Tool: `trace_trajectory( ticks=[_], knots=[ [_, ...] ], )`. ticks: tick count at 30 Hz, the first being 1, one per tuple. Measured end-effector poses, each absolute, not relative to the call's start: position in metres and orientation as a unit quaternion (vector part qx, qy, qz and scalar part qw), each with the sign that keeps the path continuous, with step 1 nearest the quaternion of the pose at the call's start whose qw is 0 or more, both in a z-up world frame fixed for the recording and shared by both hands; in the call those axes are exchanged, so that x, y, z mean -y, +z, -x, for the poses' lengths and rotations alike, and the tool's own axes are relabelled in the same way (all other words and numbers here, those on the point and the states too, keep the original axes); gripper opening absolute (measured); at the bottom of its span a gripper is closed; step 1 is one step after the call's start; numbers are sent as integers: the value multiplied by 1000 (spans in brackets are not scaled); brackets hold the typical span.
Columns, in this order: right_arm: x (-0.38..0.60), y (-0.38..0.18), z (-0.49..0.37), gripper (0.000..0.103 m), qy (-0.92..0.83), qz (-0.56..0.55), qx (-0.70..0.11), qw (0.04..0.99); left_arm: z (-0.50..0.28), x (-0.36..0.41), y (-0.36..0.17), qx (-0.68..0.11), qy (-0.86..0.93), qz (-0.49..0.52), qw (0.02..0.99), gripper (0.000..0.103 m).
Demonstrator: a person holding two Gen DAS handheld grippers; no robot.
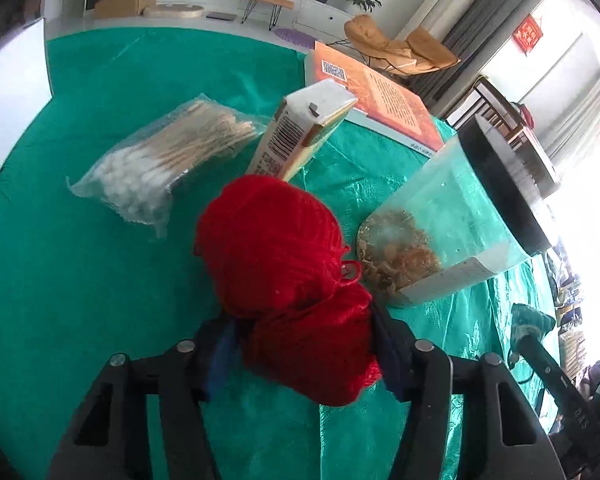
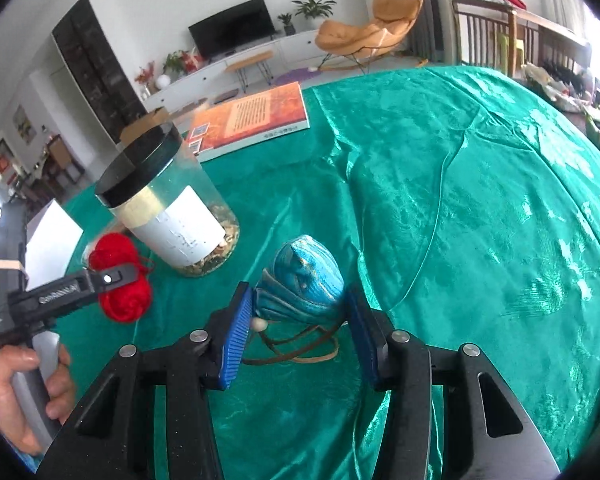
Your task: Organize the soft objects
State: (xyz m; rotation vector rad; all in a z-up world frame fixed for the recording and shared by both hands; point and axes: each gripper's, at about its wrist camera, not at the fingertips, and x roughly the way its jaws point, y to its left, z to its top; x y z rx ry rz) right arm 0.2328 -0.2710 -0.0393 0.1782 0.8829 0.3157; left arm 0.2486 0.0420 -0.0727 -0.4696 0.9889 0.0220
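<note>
Left wrist view, left tool [image 1: 306,344] clamped on red yarn [image 1: 284,264] hiding its pads, right tool [image 2: 300,316] clamped on blue pouch [image 2: 304,284], pouch cord [image 2: 300,350] partly hidden.

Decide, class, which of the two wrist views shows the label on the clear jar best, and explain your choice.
The right wrist view: the clear jar stands with its white label facing the camera, under the black lid. In the left wrist view the jar shows mainly its see-through side and base; only a thin edge of the label appears.
</note>
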Motion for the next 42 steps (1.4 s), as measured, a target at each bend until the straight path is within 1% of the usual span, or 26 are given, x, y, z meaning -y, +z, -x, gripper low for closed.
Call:
trace_trajectory(
  ticks=[2, 4, 8, 11, 14, 20, 21, 22, 23, 24, 25, 26, 28, 31, 34, 42],
  knots=[
    [272, -31, -240, 50, 149, -91, -424, 889, -237, -43, -55, -456, -7, 205, 866, 53],
    [274, -15, -247, 50, 148, -97, -413, 893, -219, -53, -30, -440, -33, 209, 873, 53],
    [251, 48, -239, 49, 173, -69, -370, 910, -153, -102, 31, -397, -57, 233, 886, 53],
    [204, 87, -213, 49, 223, -35, -351, 909, -99, -147, 58, -382, -32, 217, 898, 53],
    [139, 107, -178, 49, 297, -28, -354, 886, -48, -202, 65, -388, 31, 197, 900, 54],
    [-5, 112, -102, 50, 461, -44, -383, 799, 47, -305, 56, -392, 185, 175, 884, 55],
    [-26, 111, -89, 50, 482, -42, -387, 785, 59, -318, 54, -393, 215, 168, 878, 58],
    [-46, 109, -78, 50, 500, -39, -391, 772, 68, -327, 49, -396, 243, 158, 871, 66],
    [-67, 108, -66, 51, 514, -33, -391, 762, 74, -337, 42, -398, 266, 151, 865, 71],
    [-82, 104, -57, 59, 523, -26, -389, 758, 80, -344, 39, -395, 286, 149, 860, 85],
    [-97, 100, -50, 79, 532, -19, -387, 753, 85, -346, 36, -390, 297, 152, 858, 94],
    [-108, 94, -44, 83, 538, -7, -392, 746, 89, -349, 35, -382, 304, 158, 859, 94],
    [-114, 84, -35, 81, 525, 18, -385, 759, 95, -350, 33, -369, 299, 166, 865, 95],
    [-100, 76, -27, 81, 460, 67, -344, 816, 84, -342, 29, -361, 288, 163, 872, 96],
    [-76, 68, -30, 81, 403, 97, -321, 851, 74, -326, 28, -362, 263, 166, 879, 96],
    [-10, 58, -50, 81, 323, 84, -341, 879, 56, -290, 48, -356, 217, 145, 897, 96]
  ],
)
